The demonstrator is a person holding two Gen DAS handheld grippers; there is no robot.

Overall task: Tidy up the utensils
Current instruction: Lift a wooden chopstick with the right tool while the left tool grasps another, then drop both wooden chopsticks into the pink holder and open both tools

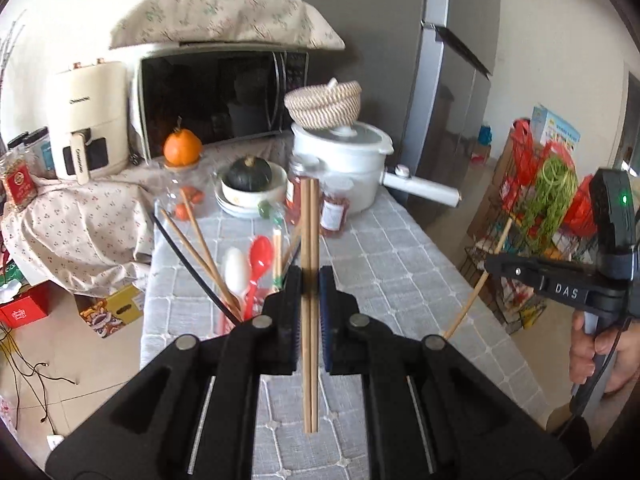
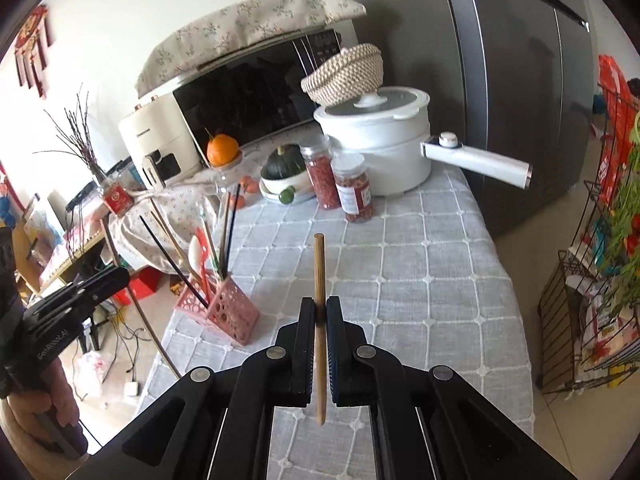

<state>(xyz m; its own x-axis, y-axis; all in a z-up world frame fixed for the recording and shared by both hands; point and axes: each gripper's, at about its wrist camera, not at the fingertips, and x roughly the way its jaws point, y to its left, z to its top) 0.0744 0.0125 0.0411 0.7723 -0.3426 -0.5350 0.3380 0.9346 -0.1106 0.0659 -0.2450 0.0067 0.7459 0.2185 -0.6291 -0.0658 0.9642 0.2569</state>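
Observation:
My left gripper (image 1: 309, 280) is shut on a pair of wooden chopsticks (image 1: 310, 232), held upright above the table. My right gripper (image 2: 320, 306) is shut on a single wooden chopstick (image 2: 319, 272), also lifted off the cloth. A pink perforated utensil holder (image 2: 230, 310) stands at the table's left edge. It holds chopsticks, a white spoon (image 1: 235, 270) and a red spoon (image 1: 259, 258). In the left wrist view the right gripper (image 1: 490, 266) appears at the right with its chopstick (image 1: 478, 280). The left gripper (image 2: 116, 280) shows at the left of the right wrist view.
A grey checked cloth (image 2: 420, 264) covers the table. At the back stand two spice jars (image 2: 354, 190), a white pot (image 2: 380, 148) with a long handle, a woven basket (image 2: 348, 70), a squash in a bowl (image 2: 286, 160), an orange (image 2: 222, 148) and a microwave (image 2: 248, 96). A wire rack (image 2: 592, 280) stands at the right.

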